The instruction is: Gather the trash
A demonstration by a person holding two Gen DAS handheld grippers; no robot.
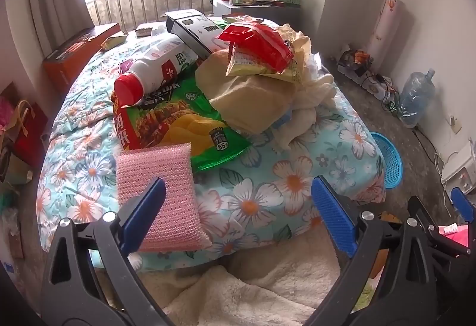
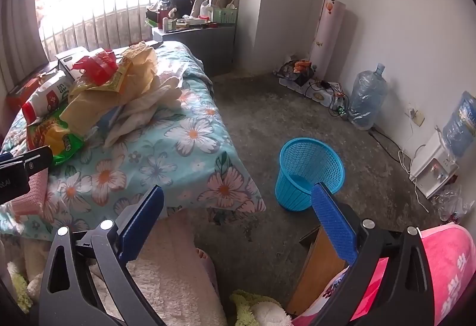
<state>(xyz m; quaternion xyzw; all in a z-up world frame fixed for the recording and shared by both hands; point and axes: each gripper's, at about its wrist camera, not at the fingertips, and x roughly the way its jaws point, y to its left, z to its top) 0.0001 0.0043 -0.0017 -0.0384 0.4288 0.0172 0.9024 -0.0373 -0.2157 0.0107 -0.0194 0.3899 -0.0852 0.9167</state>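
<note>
Your left gripper [image 1: 238, 198] hangs over the floral bed [image 1: 267, 177] with its jaws spread wide and empty, the pink sponge [image 1: 160, 192] just beneath one finger. The trash (a white bottle [image 1: 148, 76], a green chip bag [image 1: 190, 123], a red wrapper [image 1: 258, 46]) lies heaped mid-bed. Your right gripper [image 2: 238, 198], jaws also spread and empty, points toward the blue basket [image 2: 309, 171] on the floor.
</note>
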